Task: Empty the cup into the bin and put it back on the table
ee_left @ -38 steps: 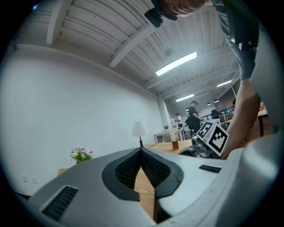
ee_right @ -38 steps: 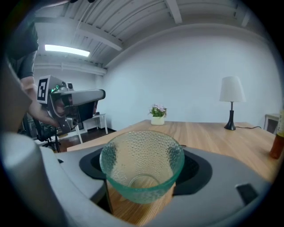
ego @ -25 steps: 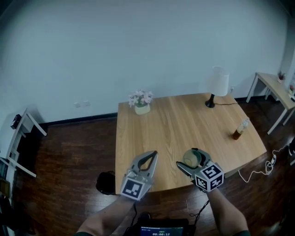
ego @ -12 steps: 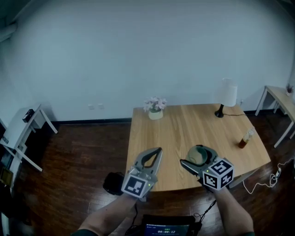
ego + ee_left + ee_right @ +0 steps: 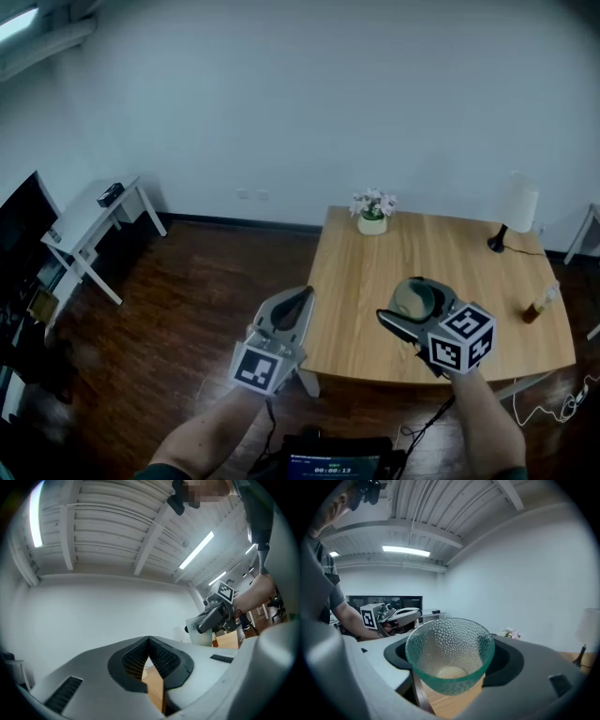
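Observation:
A dimpled, green-tinted glass cup (image 5: 409, 296) sits between the jaws of my right gripper (image 5: 413, 309), which is shut on it above the front left part of the wooden table (image 5: 469, 262). In the right gripper view the cup (image 5: 450, 653) faces the camera mouth-first, with something pale at its bottom (image 5: 451, 672). My left gripper (image 5: 296, 302) is shut and empty, held over the dark wood floor just left of the table's edge. The left gripper view shows its jaws meeting at the tip and the cup (image 5: 199, 630) off to the right. No bin is in view.
On the table stand a flower pot (image 5: 372, 214), a white lamp (image 5: 514, 211) and a brown bottle (image 5: 536, 307). A white side table (image 5: 98, 220) and dark furniture (image 5: 23, 253) line the left wall. A white cable (image 5: 562, 403) lies on the floor at right.
The view has swung left, so the table now sits further right. The left gripper has come off the table's edge to over the floor. The dark bin seen earlier is out of sight.

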### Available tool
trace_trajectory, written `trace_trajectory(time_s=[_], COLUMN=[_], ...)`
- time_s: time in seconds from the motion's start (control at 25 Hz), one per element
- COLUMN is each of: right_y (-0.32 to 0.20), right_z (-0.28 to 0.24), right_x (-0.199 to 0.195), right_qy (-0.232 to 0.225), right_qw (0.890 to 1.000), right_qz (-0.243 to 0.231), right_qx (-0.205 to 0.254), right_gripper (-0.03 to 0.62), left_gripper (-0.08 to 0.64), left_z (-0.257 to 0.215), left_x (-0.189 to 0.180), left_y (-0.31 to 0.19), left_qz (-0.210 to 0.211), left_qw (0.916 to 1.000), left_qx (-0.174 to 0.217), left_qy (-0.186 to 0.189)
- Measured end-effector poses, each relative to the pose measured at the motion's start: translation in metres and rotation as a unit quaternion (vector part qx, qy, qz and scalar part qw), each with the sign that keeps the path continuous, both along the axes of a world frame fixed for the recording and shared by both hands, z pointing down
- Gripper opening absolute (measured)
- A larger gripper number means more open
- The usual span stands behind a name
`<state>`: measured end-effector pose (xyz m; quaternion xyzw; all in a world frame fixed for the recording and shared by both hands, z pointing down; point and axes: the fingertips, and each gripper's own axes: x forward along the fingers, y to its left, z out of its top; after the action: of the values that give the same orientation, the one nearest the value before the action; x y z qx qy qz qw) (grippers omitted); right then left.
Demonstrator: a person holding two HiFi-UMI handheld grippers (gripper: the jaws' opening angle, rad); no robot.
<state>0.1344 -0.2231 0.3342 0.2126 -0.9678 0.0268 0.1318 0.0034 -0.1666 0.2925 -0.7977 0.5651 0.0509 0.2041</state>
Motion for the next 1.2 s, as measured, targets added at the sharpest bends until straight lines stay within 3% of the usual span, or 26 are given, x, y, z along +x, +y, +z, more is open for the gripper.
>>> trace_trajectory(time_s=[0.24, 0.48, 1.04, 1.2], right_y=[0.012, 0.027, 0.031, 0.029], right_z=[0.01, 0.009, 0.026, 0.033], right_x=[-0.056, -0.114, -0.264, -0.294], right_qy=[0.021, 0.033, 0.061, 0.067], right_qw=[0.998, 0.995, 0.997, 0.997], right_qz=[-0.059, -0.09, -0.04, -0.021], right_qx=[-0.011, -0.013, -0.034, -0.042], right_gripper=[0.407, 0.405, 0.407, 0.407], left_gripper=[-0.008, -0.008, -0.008, -0.008], left_z=[0.001, 0.006, 0.008, 0.012], left_x=[-0.058, -0.109, -0.268, -0.298], left_y=[0.034, 0.053, 0.063, 0.062], left_qz=[-0.065, -0.093, -0.058, -0.035], left_qw=[0.9978, 0.9955, 0.9979, 0.9991], left_qx=[0.001, 0.0, -0.004, -0.008], left_qy=[0.011, 0.022, 0.027, 0.023])
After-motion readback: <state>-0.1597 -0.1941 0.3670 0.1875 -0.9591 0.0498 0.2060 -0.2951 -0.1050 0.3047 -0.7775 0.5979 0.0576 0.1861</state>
